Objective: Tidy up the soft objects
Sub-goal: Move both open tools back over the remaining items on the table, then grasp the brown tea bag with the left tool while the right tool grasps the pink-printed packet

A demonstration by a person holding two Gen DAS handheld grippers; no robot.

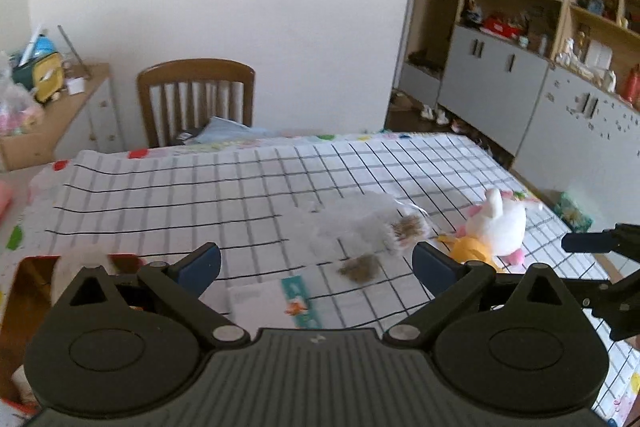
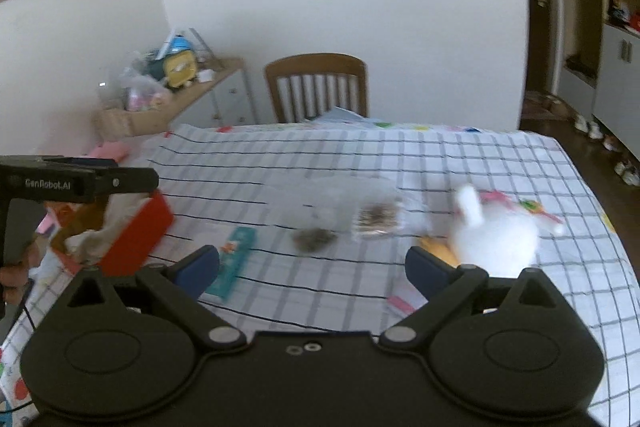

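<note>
A white plush toy with pink and orange parts (image 1: 498, 225) lies on the checked tablecloth at the right; it also shows in the right wrist view (image 2: 496, 237), close to my right gripper's right finger. Clear bags with brown contents (image 1: 370, 227) (image 2: 378, 217) lie mid-table. A red box (image 2: 138, 237) holding soft items stands at the left, its corner in the left wrist view (image 1: 32, 267). My left gripper (image 1: 316, 263) is open and empty above the table. My right gripper (image 2: 312, 265) is open and empty.
A teal and white packet (image 1: 298, 301) (image 2: 234, 263) lies near the front. A wooden chair (image 1: 196, 99) stands behind the table. A side cabinet with clutter (image 2: 168, 95) is at the left, grey cupboards (image 1: 520, 67) at the right.
</note>
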